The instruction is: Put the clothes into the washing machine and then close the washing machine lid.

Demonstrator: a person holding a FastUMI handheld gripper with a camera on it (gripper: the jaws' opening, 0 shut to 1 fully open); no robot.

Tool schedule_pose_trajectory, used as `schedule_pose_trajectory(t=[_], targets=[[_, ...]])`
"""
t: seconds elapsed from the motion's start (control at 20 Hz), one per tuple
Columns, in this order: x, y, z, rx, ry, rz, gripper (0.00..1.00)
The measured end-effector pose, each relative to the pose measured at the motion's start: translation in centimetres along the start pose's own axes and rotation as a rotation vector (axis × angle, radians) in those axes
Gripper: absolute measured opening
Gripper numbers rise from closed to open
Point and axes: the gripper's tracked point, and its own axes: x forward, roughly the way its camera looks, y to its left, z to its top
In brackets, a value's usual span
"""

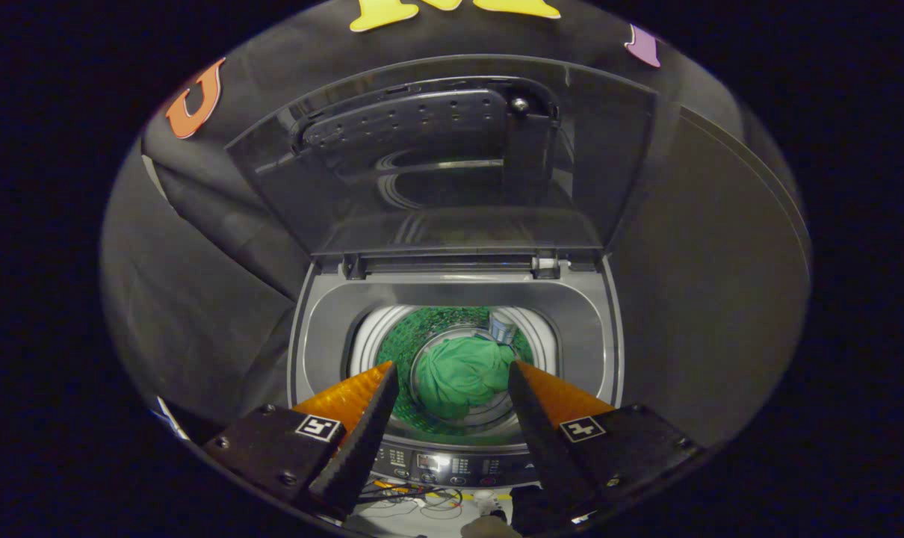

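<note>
The green clothes [459,373] lie down in the washing machine [452,299] drum at 12 o'clock beyond the spread, empty gripper [452,373], so loading looks done, while the lid [437,164] stands open, unclosed.

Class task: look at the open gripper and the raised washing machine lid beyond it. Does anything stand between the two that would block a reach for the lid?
Nothing visible does. The gripper, jaws open and empty, hangs over the drum, where the crumpled green cloth lies low between them. The dark translucent lid stands upright behind the grey tub rim, with open air ahead.
</note>
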Motion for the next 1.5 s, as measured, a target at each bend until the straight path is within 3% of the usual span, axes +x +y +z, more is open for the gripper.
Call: schedule_pose_trajectory(t=[0.6, 0.95, 1.5], targets=[[-4.7, 0.1, 3.3, -0.106, -0.18, -0.011, 0.92], [-10.2, 1.7, 7.6, -0.165, -0.34, -0.018, 0.92], [-17.0, 4.6, 15.1, -0.151, -0.546, 0.017, 0.92]])
